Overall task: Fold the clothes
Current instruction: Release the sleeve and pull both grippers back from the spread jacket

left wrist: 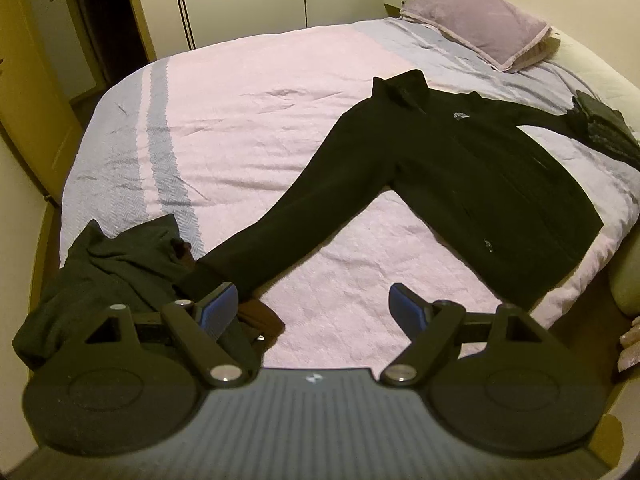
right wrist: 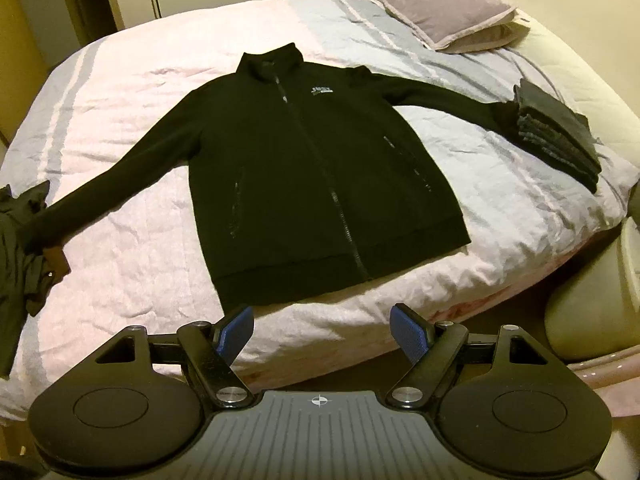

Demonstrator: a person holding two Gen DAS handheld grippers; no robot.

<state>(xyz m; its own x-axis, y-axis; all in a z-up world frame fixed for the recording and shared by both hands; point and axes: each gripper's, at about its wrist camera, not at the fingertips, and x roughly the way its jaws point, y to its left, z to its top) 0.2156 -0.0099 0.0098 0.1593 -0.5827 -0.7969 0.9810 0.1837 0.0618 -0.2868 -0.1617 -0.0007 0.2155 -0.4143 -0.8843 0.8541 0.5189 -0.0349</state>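
Observation:
A black zip jacket (right wrist: 316,168) lies flat and face up on the pink and blue bedspread (right wrist: 132,240), both sleeves spread out sideways. The left wrist view shows the same jacket (left wrist: 472,184) from the side, its near sleeve reaching toward my left gripper (left wrist: 314,300). That gripper hovers open above the bed's near edge, close to the sleeve cuff, with nothing between its blue pads. My right gripper (right wrist: 322,326) is open too, just short of the jacket's bottom hem, and holds nothing.
A crumpled heap of dark clothes (left wrist: 104,272) lies at the bed's left edge, beside the sleeve end. A stack of folded dark clothes (right wrist: 556,132) sits at the right, by the other cuff. A purple pillow (right wrist: 436,4) lies at the head. A pale rounded object (right wrist: 588,316) stands beside the bed.

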